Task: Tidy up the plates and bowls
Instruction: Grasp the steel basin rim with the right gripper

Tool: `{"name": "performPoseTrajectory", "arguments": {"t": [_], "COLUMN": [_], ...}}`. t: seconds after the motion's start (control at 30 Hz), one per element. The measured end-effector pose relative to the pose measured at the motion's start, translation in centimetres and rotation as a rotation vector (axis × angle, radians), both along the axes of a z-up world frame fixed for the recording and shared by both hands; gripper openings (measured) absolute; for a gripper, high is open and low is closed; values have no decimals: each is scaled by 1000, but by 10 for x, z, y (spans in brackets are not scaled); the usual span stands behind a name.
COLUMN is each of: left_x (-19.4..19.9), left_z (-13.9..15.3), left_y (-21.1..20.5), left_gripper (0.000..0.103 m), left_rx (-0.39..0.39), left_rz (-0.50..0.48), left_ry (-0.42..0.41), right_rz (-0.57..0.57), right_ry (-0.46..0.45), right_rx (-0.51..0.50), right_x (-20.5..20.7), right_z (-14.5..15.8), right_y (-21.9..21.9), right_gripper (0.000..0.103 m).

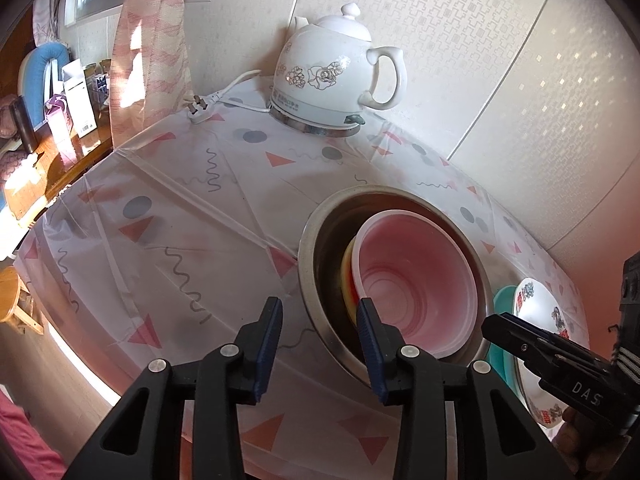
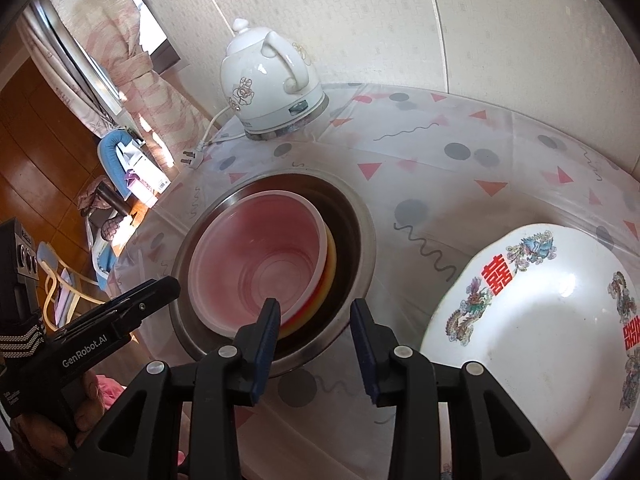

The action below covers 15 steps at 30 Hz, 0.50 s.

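- On the table under a white plastic cloth (image 1: 168,208) printed with pink triangles and grey dots sits a round stainless-steel basin (image 2: 360,216).
- Inside the steel basin a pale pink plastic bowl (image 1: 420,280) rests nested on a yellow and a red dish (image 2: 330,276), of which only the edges show.
- Just beside the basin lies a white ceramic plate (image 2: 540,340) with red characters and dragon motifs, on top of a teal plate (image 1: 505,300).
- At the back stands a white ceramic electric kettle (image 1: 332,68), unplugged.
- Left gripper (image 1: 318,316): jaws parted, gripping nothing, straddling the basin's near rim.
- Right gripper (image 2: 314,318): jaws parted, empty, hovering over the basin's near edge.
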State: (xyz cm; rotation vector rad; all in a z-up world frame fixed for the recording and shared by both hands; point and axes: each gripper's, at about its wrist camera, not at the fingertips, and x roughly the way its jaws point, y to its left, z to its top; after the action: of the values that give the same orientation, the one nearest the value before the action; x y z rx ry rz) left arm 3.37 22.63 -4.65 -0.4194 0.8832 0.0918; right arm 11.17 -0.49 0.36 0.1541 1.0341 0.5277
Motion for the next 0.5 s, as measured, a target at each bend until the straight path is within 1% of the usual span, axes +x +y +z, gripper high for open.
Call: {"name": "performPoseTrajectory", "arguments": {"t": [0.07,0.1,0.2,0.3,0.37,0.5], "left_x": [0,0,5,6,9,15], "left_z": [-2,-4,-9,-11,-11,-11], "left_y": [0,-1,-6,-5,-5,-5], "left_gripper": [39,39,39,39,39,39], "left_rx": [-16,-11,45,43,58,70], "left_rz": [-5,-5,-3,-4,-2,-5], "left_ry": [5,10,44,43,44,41], "right_rz": [-11,-12,0,8,5,-11], "right_ry": [9,13,3,-10,-14,15], "right_rx": [-2,-5,-46,-70,-95,-82], "right_x": [0,1,0,0,1,6], "right_z": [-1,-2,-6,-8,-9,-13], "right_y": [-2,-2,3,7,9,6], "right_gripper": [37,37,36,34,33,33]}}
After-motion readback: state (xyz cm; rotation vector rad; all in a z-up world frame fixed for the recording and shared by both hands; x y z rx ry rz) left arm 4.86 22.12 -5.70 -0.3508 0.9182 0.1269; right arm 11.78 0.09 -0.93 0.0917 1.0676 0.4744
